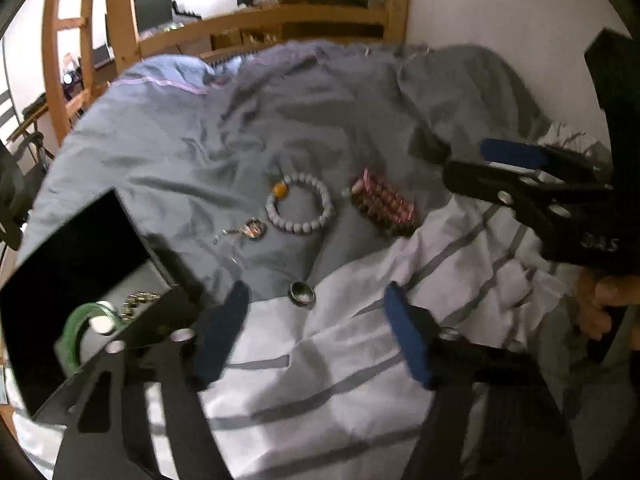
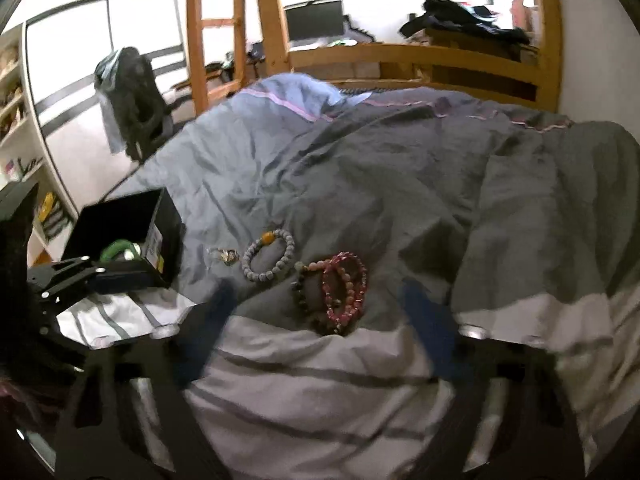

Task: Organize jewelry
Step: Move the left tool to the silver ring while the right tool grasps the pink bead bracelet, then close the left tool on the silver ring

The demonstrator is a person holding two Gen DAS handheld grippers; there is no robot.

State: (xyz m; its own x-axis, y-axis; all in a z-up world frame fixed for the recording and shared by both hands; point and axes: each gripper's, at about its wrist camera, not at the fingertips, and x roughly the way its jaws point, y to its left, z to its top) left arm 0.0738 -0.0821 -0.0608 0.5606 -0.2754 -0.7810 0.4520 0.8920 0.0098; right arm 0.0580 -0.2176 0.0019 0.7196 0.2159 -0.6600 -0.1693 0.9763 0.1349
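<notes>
A dark ring point(image 1: 302, 294) lies on the bed where the grey duvet point(image 1: 248, 128) meets the striped sheet point(image 1: 360, 360), between the wide-open fingers of my left tool point(image 1: 316, 332), which holds nothing. Farther off lie a grey bead bracelet point(image 1: 298, 208), a pendant point(image 1: 250, 230) to its left and pink bracelets point(image 1: 384, 206) to its right. The black box point(image 1: 76, 240) at left holds a green bangle point(image 1: 80, 320). My right tool point(image 2: 320, 336) is also wide open and empty, with the pink bracelets between its fingers.

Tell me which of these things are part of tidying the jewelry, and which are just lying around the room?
Part of the job:
- black box, green bangle already inside
- grey bracelet
- pink bracelets
- ring
- pendant
- left tongs and right tongs, both open

Just lying about:
- duvet
- bed frame
- monitor
- chair
</notes>
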